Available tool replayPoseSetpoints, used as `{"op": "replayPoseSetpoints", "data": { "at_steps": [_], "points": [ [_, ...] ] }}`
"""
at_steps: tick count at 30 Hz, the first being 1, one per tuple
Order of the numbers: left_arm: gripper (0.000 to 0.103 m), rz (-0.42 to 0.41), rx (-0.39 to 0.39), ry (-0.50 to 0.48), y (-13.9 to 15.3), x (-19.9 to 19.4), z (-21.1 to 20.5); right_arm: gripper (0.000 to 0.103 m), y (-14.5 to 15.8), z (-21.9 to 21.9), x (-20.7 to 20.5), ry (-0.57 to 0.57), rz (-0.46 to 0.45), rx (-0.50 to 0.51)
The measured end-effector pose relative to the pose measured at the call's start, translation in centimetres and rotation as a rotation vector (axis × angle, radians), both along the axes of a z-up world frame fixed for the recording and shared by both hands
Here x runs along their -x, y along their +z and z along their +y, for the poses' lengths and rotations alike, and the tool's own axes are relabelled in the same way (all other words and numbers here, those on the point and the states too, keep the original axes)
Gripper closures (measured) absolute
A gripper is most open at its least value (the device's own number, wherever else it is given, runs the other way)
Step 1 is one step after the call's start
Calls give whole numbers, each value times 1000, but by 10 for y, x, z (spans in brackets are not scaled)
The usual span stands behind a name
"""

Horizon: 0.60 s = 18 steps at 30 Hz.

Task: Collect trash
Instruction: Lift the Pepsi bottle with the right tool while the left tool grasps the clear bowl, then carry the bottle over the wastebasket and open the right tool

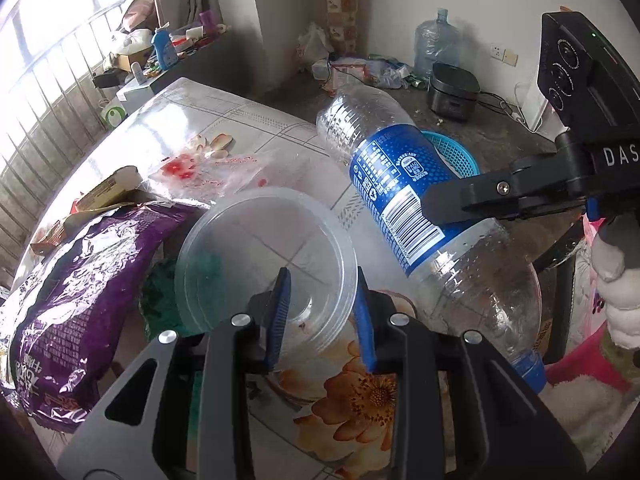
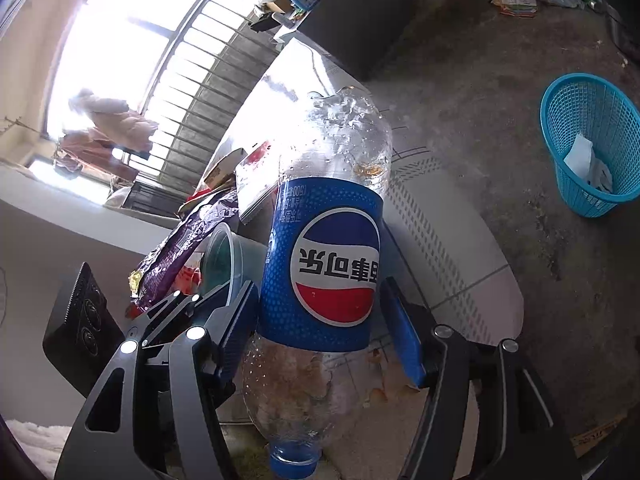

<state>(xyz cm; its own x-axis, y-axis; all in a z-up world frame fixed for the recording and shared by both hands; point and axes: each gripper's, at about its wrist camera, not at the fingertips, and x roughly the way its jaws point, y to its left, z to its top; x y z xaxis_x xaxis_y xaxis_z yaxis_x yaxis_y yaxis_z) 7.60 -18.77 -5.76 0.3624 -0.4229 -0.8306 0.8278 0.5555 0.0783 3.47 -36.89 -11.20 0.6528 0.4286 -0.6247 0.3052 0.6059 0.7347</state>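
Observation:
My right gripper [image 2: 318, 312] is shut on a large empty Pepsi bottle [image 2: 320, 272] with a blue label, held cap-down above the table; it also shows in the left wrist view [image 1: 404, 196] with the right gripper [image 1: 436, 204] on its label. My left gripper [image 1: 322, 316] is shut on the rim of a clear plastic bowl [image 1: 260, 256], held tilted over the table. A purple foil snack bag [image 1: 72, 304] lies at the left. A blue mesh trash basket [image 2: 588, 152] stands on the floor to the right and holds some paper.
The table [image 1: 248, 120] has a glossy patterned cover, a clear plastic bag with red bits [image 1: 208, 172] and a cardboard box [image 1: 108, 192]. On the floor beyond are a rice cooker [image 1: 452, 92], a water jug [image 1: 436, 44] and scattered litter [image 1: 360, 68]. A window with bars is at the left.

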Motion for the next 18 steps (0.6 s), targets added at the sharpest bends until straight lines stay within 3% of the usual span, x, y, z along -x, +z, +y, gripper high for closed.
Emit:
{"op": "replayPoseSetpoints", "data": {
  "at_steps": [4, 18],
  "points": [
    [94, -7, -15, -16, -1, -2, -3, 43, -6, 0, 1, -5, -11, -49],
    [98, -49, 100, -85, 43, 12, -19, 46, 19, -22, 34, -124, -91, -71]
  ]
}}
